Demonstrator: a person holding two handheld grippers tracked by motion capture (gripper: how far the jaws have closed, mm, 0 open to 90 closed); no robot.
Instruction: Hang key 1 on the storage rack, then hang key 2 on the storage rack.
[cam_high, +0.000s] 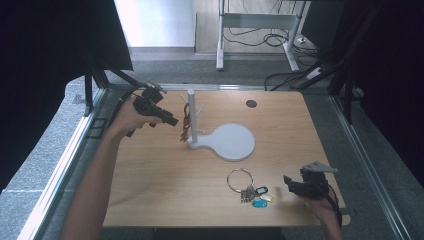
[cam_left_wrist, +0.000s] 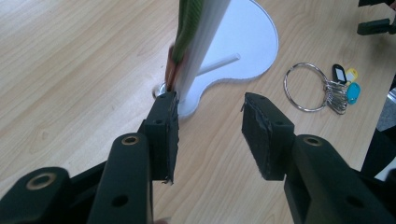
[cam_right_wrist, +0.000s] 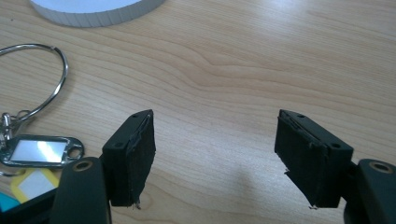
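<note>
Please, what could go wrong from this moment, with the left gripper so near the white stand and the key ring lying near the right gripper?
1. The open left gripper sits close to the thin white post of the peg stand; a push might tip it or knock off the green and brown strap hanging there.
2. The large metal key ring with coloured tags lies flat on the wooden table; the open right gripper could slip on its thin wire.

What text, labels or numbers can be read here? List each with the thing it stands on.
None can be read.
Key tags on the ring: their label windows look blank or too small to tell.
White stand, table and both grippers: no marks visible.
</note>
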